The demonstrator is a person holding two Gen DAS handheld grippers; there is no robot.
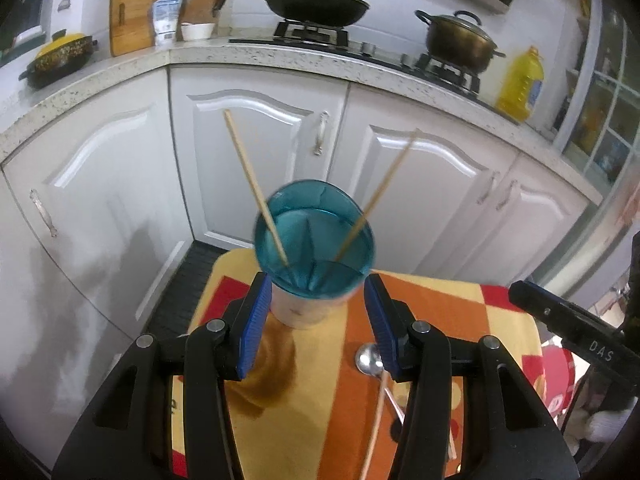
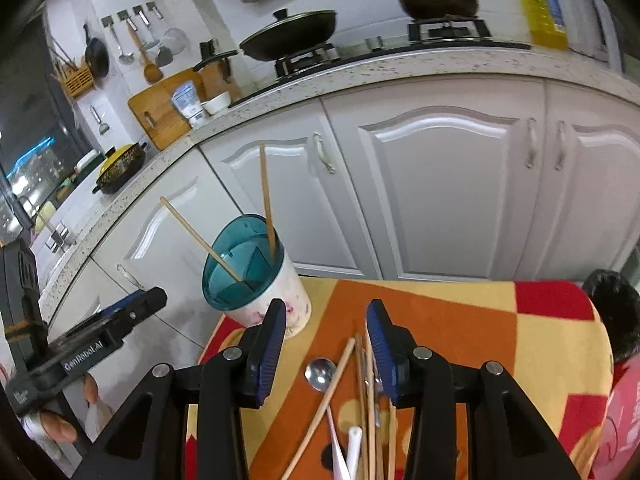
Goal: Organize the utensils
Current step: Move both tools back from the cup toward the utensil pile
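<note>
I see my left gripper (image 1: 318, 302) fingers apart around the cup (image 1: 314, 256) (two chopsticks (image 1: 256, 188) inside), not pressing; my right gripper (image 2: 326, 342) fingers are apart over loose utensils (image 2: 362, 396).

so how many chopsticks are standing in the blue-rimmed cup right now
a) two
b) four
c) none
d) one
a, two chopsticks lean apart inside the cup, while the spoon and the other chopsticks lie on the cloth.
</note>
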